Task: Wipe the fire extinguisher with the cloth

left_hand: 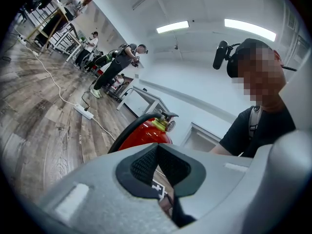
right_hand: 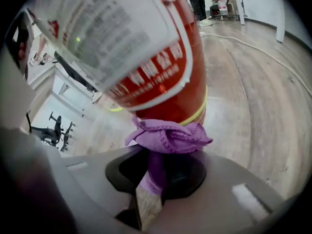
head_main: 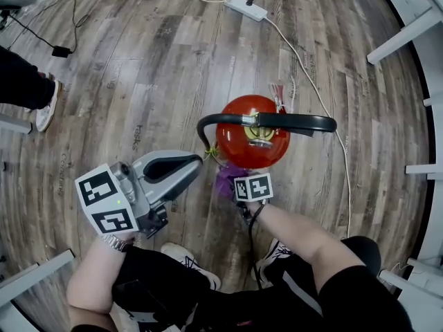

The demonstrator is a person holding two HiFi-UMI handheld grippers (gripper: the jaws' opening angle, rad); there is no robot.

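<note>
Bare floor (head_main: 138, 68) left of extinguisher (head_main: 252, 147); black hose (head_main: 297, 122) arches over top; cable (head_main: 346, 171) close right.

One fire extinguisher (head_main: 252, 140) is standing mid-floor, with one purple cloth (head_main: 225, 180) at its 7 o'clock. Two grippers are showing: the left gripper (head_main: 174, 166) at 8 o'clock and the right gripper (right_hand: 156, 174) at 6. One power strip (head_main: 246, 7) is lying at 12 o'clock. Perhaps three bystanders (left_hand: 119, 62) are standing far off.

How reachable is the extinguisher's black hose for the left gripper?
Probably yes: the left gripper faces the hose with nothing between; its jaws are shut and would need opening. The right gripper with the cloth sits clear.
</note>
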